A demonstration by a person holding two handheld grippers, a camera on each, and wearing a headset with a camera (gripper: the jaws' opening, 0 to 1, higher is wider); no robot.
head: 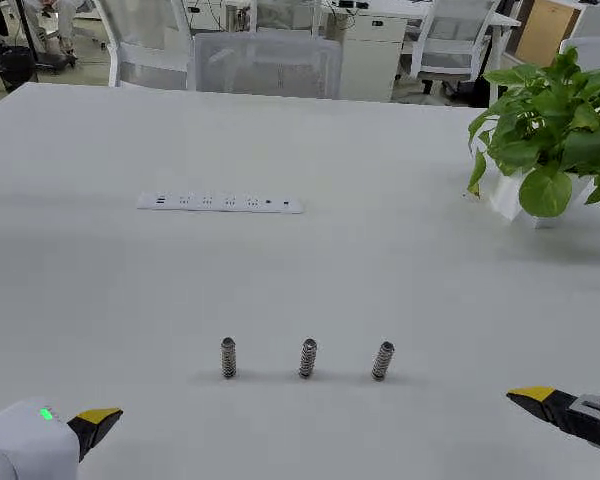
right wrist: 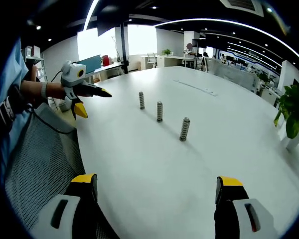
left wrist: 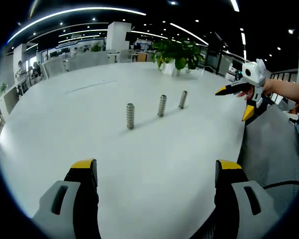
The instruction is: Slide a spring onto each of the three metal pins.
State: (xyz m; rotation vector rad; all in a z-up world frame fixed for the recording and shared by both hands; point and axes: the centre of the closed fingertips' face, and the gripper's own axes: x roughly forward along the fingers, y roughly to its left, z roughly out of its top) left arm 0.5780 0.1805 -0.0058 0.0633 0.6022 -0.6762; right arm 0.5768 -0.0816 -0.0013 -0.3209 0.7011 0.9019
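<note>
Near side of the power strip (head: 220,202): three pins (head: 307,358) upright in a row, a spring (head: 228,357) on each.
Left gripper (left wrist: 157,167): near-left of the power strip, jaws wide apart, empty.
Right gripper (right wrist: 152,180): near-right of the power strip, jaws wide apart, empty.

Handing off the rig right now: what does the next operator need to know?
Left tool: open, empty, low over the near edge of the table.
Right tool: open, empty, also at the near edge.
Pins: three upright in a row, left, middle, right, each apparently wearing a spring.
Done: all three look loaded.
Left: probably nothing; just check that the springs sit fully down.
</note>
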